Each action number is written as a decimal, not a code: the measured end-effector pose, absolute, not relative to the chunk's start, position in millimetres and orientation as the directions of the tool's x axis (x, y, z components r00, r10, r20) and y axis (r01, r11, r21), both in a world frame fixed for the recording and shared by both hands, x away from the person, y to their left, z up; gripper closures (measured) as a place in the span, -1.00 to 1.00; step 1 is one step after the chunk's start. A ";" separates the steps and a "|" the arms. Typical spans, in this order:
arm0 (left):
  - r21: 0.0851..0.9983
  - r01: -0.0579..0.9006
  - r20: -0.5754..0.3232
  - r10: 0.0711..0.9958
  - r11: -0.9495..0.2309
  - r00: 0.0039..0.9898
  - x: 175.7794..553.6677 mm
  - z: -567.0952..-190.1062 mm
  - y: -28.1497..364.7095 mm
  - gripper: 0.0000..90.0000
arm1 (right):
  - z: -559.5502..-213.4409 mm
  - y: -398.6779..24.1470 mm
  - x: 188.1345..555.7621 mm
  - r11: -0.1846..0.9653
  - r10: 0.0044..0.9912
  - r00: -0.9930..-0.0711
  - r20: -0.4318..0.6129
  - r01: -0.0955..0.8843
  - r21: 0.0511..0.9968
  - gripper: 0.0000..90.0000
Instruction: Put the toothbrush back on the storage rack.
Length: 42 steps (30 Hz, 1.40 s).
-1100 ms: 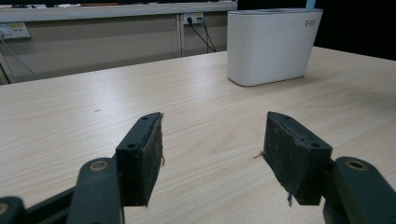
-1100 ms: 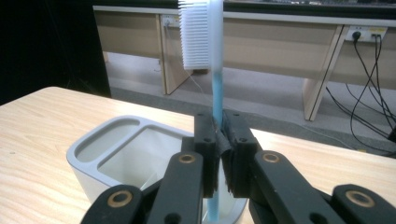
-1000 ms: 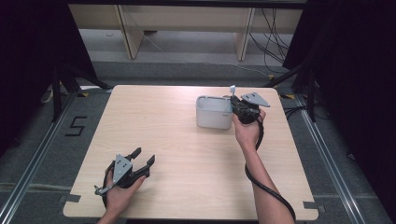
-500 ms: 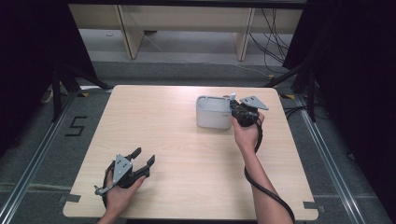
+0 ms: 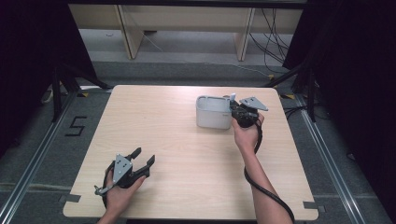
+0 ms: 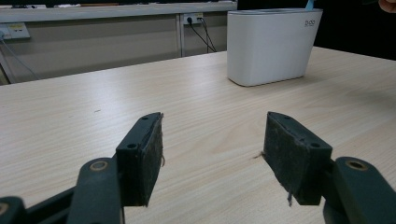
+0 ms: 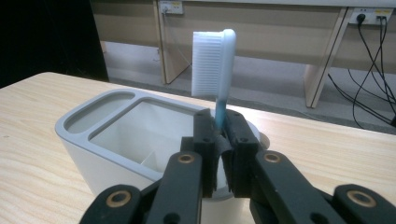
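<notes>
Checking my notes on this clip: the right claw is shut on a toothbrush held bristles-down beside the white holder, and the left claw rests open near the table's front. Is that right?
Not quite: the toothbrush stands bristles-up, as the right gripper view shows. The right claw is shut on its handle beside the white holder, and the left claw rests open near the table's front.

Marked on the floor (image 5: 56,154) left of the table (image 5: 187,186), in black: the digit "5" (image 5: 76,126), seen in the high view; printed small and grey near the top corner of the white holder's (image 6: 268,46) side wall, in the left gripper view: a short logo (image 6: 309,22), too small and blurred to read letter for letter; stuck on the wall strip at the far left of that view: a pale label (image 6: 15,31), its print illegible; elsewhere, on the toothbrush (image 7: 215,60) included, nothing readable.
</notes>
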State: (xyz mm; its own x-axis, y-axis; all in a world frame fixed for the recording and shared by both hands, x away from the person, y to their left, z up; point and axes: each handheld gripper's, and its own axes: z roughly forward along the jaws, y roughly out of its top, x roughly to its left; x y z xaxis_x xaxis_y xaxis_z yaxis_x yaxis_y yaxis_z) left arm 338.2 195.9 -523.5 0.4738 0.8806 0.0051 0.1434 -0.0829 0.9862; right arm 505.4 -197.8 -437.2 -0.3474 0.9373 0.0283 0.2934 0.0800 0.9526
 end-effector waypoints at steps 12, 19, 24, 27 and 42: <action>0.986 0.144 0.005 0.881 -0.083 0.474 338.3 -523.6 195.9 -0.18 | -439.5 -198.9 502.9 0.064 0.937 -0.346 0.049 0.309 0.949 0.81; 0.986 0.143 0.005 0.881 -0.083 0.473 338.3 -523.6 195.6 -0.18 | -436.2 -198.4 499.1 0.061 0.948 -0.316 0.044 0.314 0.947 0.32; 0.986 0.146 0.003 0.881 -0.082 0.474 338.4 -523.5 195.9 -0.17 | -433.9 -199.7 494.2 0.099 0.950 -0.314 0.006 0.318 0.943 0.02; 0.986 0.145 0.004 0.881 -0.083 0.473 338.4 -523.5 195.8 -0.17 | -433.3 -202.6 489.8 0.103 0.949 -0.315 0.009 0.337 0.936 -0.09; 0.986 0.146 0.003 0.883 -0.080 0.470 338.4 -523.5 195.9 -0.17 | -450.4 -217.1 448.9 0.136 0.928 -0.373 0.014 0.374 0.917 -0.26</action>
State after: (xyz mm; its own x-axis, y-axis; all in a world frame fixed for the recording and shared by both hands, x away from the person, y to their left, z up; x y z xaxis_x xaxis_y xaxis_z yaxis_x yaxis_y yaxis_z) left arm 338.4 195.9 -523.5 0.4701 0.8826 0.0025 0.1456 -0.0803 0.9861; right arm 448.9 -217.1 -450.4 -0.3732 0.9276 0.0144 0.3744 0.1364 0.9172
